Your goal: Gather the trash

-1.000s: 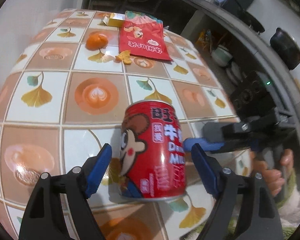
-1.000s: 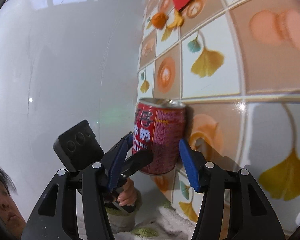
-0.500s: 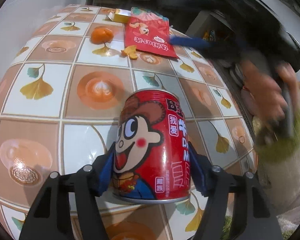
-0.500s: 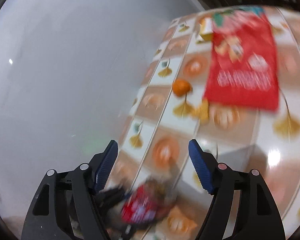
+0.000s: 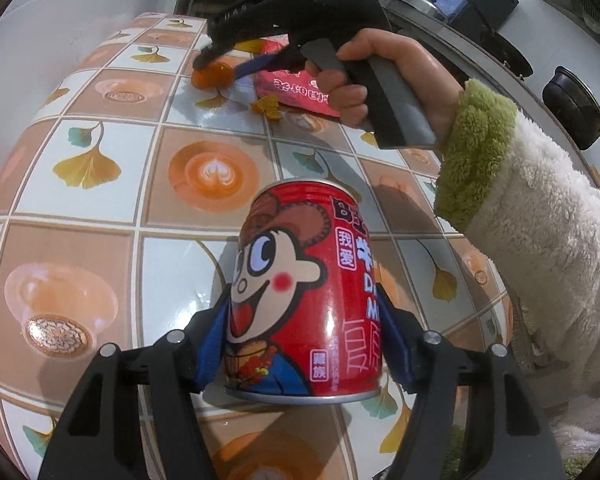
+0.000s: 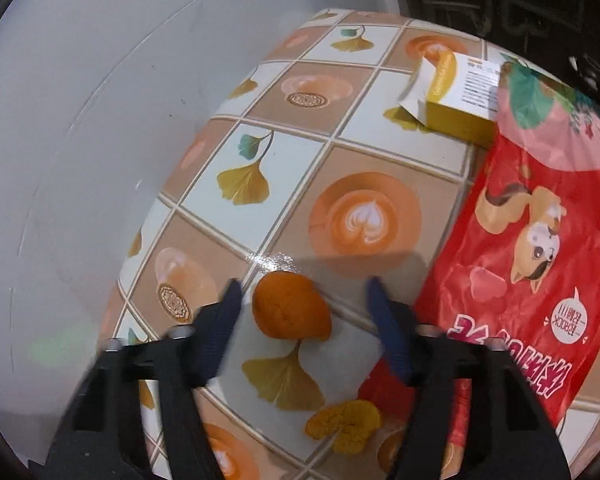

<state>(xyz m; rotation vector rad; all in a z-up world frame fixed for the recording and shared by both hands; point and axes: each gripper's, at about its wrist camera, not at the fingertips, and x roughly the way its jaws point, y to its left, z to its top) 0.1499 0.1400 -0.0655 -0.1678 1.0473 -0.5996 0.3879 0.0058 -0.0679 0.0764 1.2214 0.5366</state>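
Beside the red bag (image 6: 540, 240), right gripper (image 6: 304, 300) gapes around orange peel (image 6: 290, 306) (unobstructed); left gripper (image 5: 306, 328) clamps can (image 5: 308, 296).

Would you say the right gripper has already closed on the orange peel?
No, the right gripper is open, its blue fingers standing clear on either side of the orange peel.

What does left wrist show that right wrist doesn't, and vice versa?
Left wrist only: red can clamped in the left gripper, plus the person's right hand on the other tool. Right wrist only: yellow box. Both: the open right gripper straddling the orange peel, the red snack bag, and the tiled table.
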